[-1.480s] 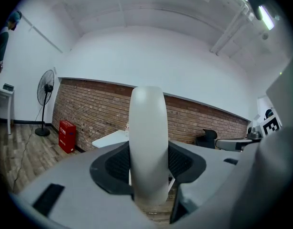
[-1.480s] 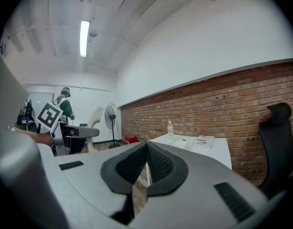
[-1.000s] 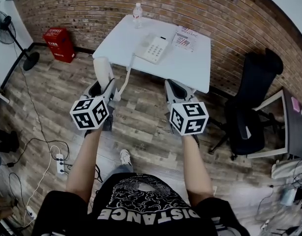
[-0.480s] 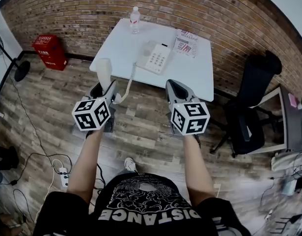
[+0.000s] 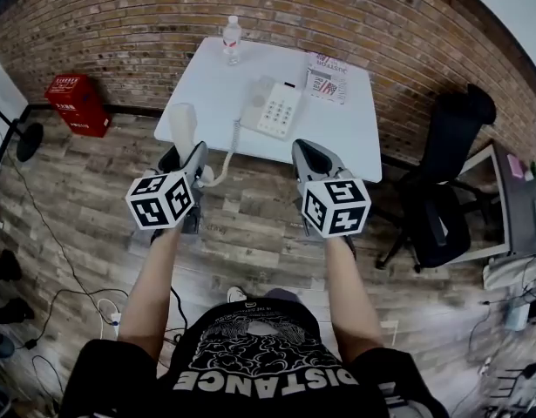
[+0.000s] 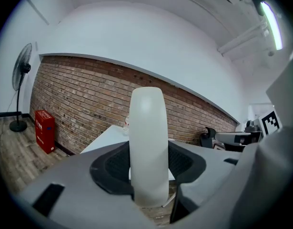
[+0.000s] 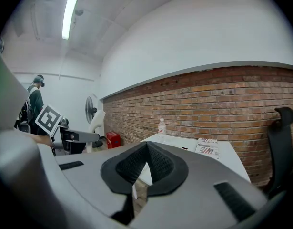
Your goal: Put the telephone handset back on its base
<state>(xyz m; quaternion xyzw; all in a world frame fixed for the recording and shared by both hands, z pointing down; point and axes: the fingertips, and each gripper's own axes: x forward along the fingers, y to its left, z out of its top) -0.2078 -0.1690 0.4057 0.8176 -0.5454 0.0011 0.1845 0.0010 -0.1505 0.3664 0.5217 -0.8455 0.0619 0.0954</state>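
Observation:
My left gripper [image 5: 191,158] is shut on the white telephone handset [image 5: 181,122], which stands upright between its pads [image 6: 118,167]. A coiled cord [image 5: 227,151] runs from the handset up to the white telephone base [image 5: 273,108] on the white table [image 5: 217,81]. In the left gripper view the handset [image 6: 147,142] fills the middle and hides most of the table. My right gripper [image 5: 309,157] is shut and holds nothing; it hangs over the floor just short of the table's near edge. In the right gripper view its pads [image 7: 158,168] meet in front of the table [image 7: 232,160].
A water bottle [image 5: 232,37] and a printed booklet [image 5: 329,78] lie on the table's far side. A black office chair [image 5: 442,190] stands to the right, a red box [image 5: 74,103] to the left by the brick wall. Cables trail on the wooden floor [image 5: 50,259].
The view has shifted towards the table, which now sits lower and nearer in the head view. Both grippers keep their pose, the left still holding the handset.

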